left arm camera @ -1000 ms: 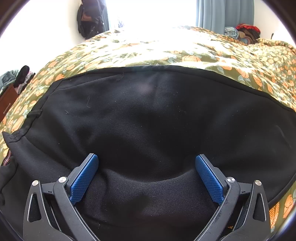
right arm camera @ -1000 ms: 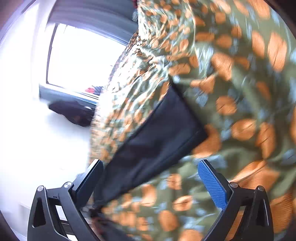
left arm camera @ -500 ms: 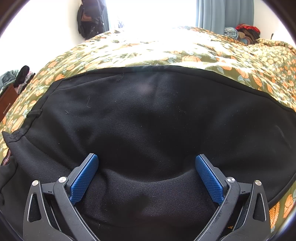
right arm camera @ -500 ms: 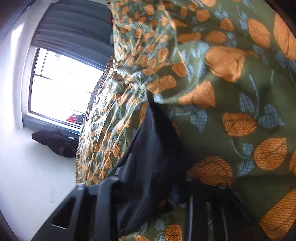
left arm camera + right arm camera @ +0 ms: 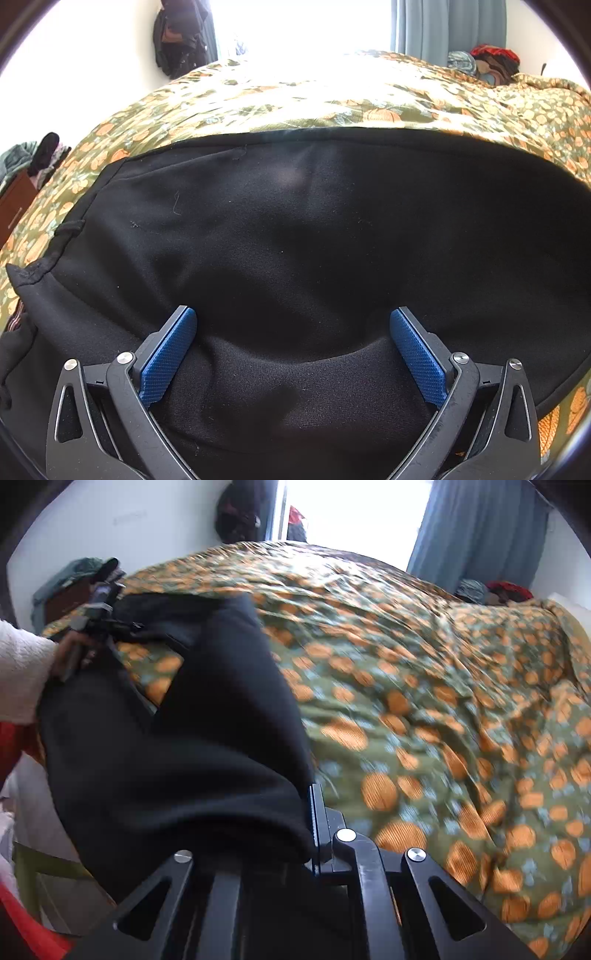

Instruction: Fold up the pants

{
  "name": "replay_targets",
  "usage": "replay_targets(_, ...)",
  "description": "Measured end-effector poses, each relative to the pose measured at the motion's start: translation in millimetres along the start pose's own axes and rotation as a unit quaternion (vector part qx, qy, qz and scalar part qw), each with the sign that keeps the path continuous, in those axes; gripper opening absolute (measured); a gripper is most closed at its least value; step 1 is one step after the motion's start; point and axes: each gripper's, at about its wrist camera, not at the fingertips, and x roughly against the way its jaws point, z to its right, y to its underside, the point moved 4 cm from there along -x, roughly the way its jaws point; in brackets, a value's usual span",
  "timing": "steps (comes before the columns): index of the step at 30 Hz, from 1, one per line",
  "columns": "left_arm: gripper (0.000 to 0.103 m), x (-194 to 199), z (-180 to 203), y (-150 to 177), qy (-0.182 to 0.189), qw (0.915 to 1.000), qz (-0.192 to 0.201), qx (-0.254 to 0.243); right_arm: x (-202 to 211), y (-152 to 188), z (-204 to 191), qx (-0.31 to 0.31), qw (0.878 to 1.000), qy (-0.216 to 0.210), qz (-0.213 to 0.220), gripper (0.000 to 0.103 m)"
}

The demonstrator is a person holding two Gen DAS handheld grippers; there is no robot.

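Black pants (image 5: 314,240) lie across the floral bedspread (image 5: 332,103); left hand-held gripper (image 5: 291,350) rests released on them. Right hand-held gripper (image 5: 314,834), clenched on one end, lifts it at lower left: folding apparently under way.

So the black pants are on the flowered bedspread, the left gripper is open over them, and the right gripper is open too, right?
Not quite. The right wrist view shows the right gripper shut on the black pants. The left gripper is open over them on the flowered bedspread.

Blown-out window (image 5: 306,33) backlight; right wrist view motion-blurred, fisheye-warped.
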Motion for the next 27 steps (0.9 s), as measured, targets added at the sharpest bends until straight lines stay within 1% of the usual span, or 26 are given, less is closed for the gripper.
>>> replay_targets(1,0.103,-0.1,0.3,-0.4,-0.001,1.0000,-0.002,-0.001,-12.2,20.8,20.9,-0.026,0.998,0.048,-0.038,0.027)
replay_targets(2,0.103,0.1,0.7,-0.7,-0.003,1.0000,-0.003,-0.002,-21.8,41.0,44.1,-0.064,0.992,0.079,-0.078,0.031)
replay_targets(3,0.103,0.2,1.0,-1.1,-0.004,1.0000,-0.005,-0.004,-23.9,55.0,68.6,-0.113,0.984,0.094,-0.097,0.037)
replay_targets(4,0.103,0.3,1.2,-1.2,-0.006,0.9999,-0.007,-0.005,-16.0,64.1,85.6,-0.164,0.977,0.098,-0.091,0.038)
replay_targets(5,0.103,0.4,1.1,-1.4,-0.006,0.9999,-0.009,-0.005,-0.5,67.8,97.6,-0.208,0.971,0.095,-0.072,0.040)
replay_targets(6,0.103,0.5,0.7,-1.7,-0.005,0.9999,-0.012,-0.005,14.1,67.7,100.3,-0.237,0.965,0.097,-0.055,0.041)
replay_targets(7,0.103,0.8,0.3,-2.2,-0.005,0.9999,-0.015,-0.004,28.1,64.3,96.2,-0.255,0.962,0.087,-0.039,0.041)
replay_targets(8,0.103,1.6,0.2,-3.1,-0.005,0.9998,-0.021,-0.004,43.4,58.2,84.0,-0.275,0.960,0.057,-0.019,0.041)
replay_targets(9,0.102,3.5,0.5,-4.5,-0.008,0.9995,-0.030,-0.004,55.1,49.6,66.9,-0.300,0.954,0.002,0.004,0.042)
replay_targets(10,0.102,8.2,0.5,-6.2,-0.009,0.9991,-0.041,0.000,63.7,40.2,45.6,-0.327,0.942,-0.070,0.025,0.042)
replay_targets(11,0.102,15.2,0.7,-6.9,-0.005,0.9989,-0.047,0.008,69.3,31.7,22.4,-0.351,0.924,-0.145,0.044,0.043)
replay_targets(12,0.102,26.2,1.5,-5.9,0.009,0.9986,-0.050,0.018,71.1,24.0,-4.4,-0.373,0.901,-0.215,0.058,0.051)
replay_targets(13,0.102,37.6,3.5,-2.7,0.033,0.9979,-0.050,0.025,68.7,19.1,-28.9,-0.390,0.878,-0.271,0.064,0.059)
replay_targets(14,0.102,51.4,6.8,2.1,0.061,0.9965,-0.050,0.028,62.2,18.0,-53.7,-0.405,0.859,-0.307,0.056,0.063)
replay_targets(15,0.102,65.7,10.3,8.8,0.079,0.9953,-0.048,0.025,49.0,19.2,-69.4,-0.420,0.848,-0.321,0.039,0.065)
replay_targets(16,0.102,79.5,14.4,18.4,0.098,0.9939,-0.047,0.019,35.7,25.4,-82.8,-0.435,0.843,-0.317,0.026,0.065)
replay_targets(17,0.102,90.1,19.4,31.4,0.120,0.9912,-0.053,0.012,21.7,33.9,-85.0,-0.457,0.838,-0.296,0.016,0.065)
replay_targets(18,0.102,96.0,24.7,47.4,0.139,0.9881,-0.065,0.005,11.6,44.7,-80.4,-0.484,0.834,-0.265,0.015,0.065)
replay_targets(19,0.102,96.7,31.2,66.8,0.156,0.9837,-0.089,-0.008,9.1,54.5,-75.2,-0.504,0.830,-0.238,0.028,0.064)
replay_targets(20,0.102,94.9,37.1,84.5,0.158,0.9812,-0.108,-0.026,9.1,60.3,-68.0,-0.520,0.825,-0.219,0.044,0.062)
replay_targets(21,0.103,96.8,41.2,97.8,0.137,0.9842,-0.099,-0.053,12.7,64.3,-60.1,-0.534,0.818,-0.205,0.059,0.062)
replay_targets(22,0.103,104.3,45.1,105.4,0.118,0.9871,-0.073,-0.080,17.0,65.7,-53.4,-0.544,0.813,-0.195,0.071,0.062)
replay_targets(23,0.102,109.6,47.5,108.4,0.112,0.9877,-0.063,-0.089,20.8,65.3,-47.5,-0.548,0.812,-0.184,0.082,0.063)
replay_targets(24,0.102,112.7,48.6,108.7,0.117,0.9873,-0.066,-0.085,23.7,66.1,-42.4,-0.552,0.811,-0.173,0.092,0.068)
replay_targets(25,0.102,114.7,49.1,106.8,0.127,0.9864,-0.073,-0.075,24.1,68.7,-36.3,-0.561,0.805,-0.165,0.100,0.072)
replay_targets(27,0.102,117.4,50.7,98.3,0.141,0.9846,-0.083,-0.061,23.0,79.6,-26.7,-0.591,0.782,-0.162,0.112,0.073)
